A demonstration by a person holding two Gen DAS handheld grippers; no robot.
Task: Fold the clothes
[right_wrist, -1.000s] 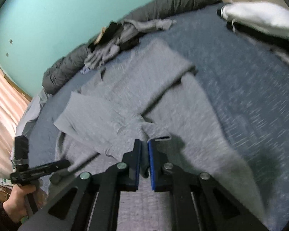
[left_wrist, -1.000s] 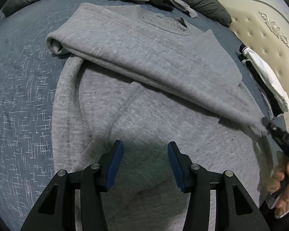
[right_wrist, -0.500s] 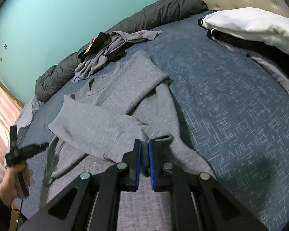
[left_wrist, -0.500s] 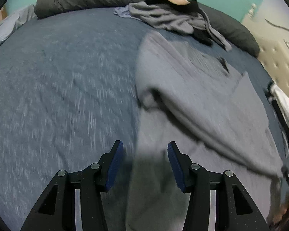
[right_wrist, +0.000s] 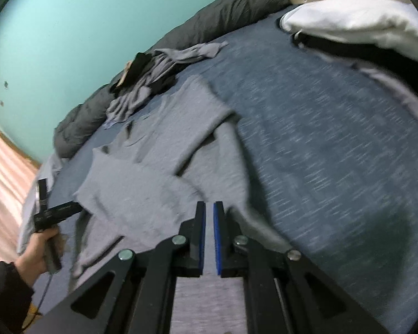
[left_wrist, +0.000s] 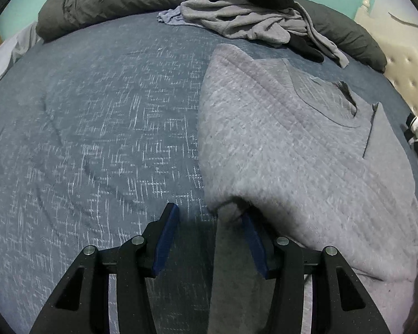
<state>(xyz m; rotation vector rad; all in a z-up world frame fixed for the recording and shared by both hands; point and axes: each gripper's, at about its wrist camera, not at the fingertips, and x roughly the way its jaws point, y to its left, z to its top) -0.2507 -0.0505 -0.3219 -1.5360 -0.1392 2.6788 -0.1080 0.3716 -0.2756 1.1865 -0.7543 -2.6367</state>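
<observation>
Lay spread on dark blue patterned bedspread [left_wrist: 97,128], grey knit sweater [left_wrist: 292,144], left gripper [left_wrist: 210,231] parted at its folded sleeve, right gripper [right_wrist: 209,222] nearly closed, grip on cloth unclear, crumpled grey clothes pile [left_wrist: 245,22] beyond, folded white garment [right_wrist: 359,22] beside.

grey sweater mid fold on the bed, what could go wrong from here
1. The right tool is shut on only a thin edge of the grey sweater; it could slip out if pulled.
2. The left tool is open at the folded sleeve's cuff, half over the blue bedspread; closing may pinch that too.
3. The unfolded clothes pile lies close to the collar and could get dragged in.
</observation>
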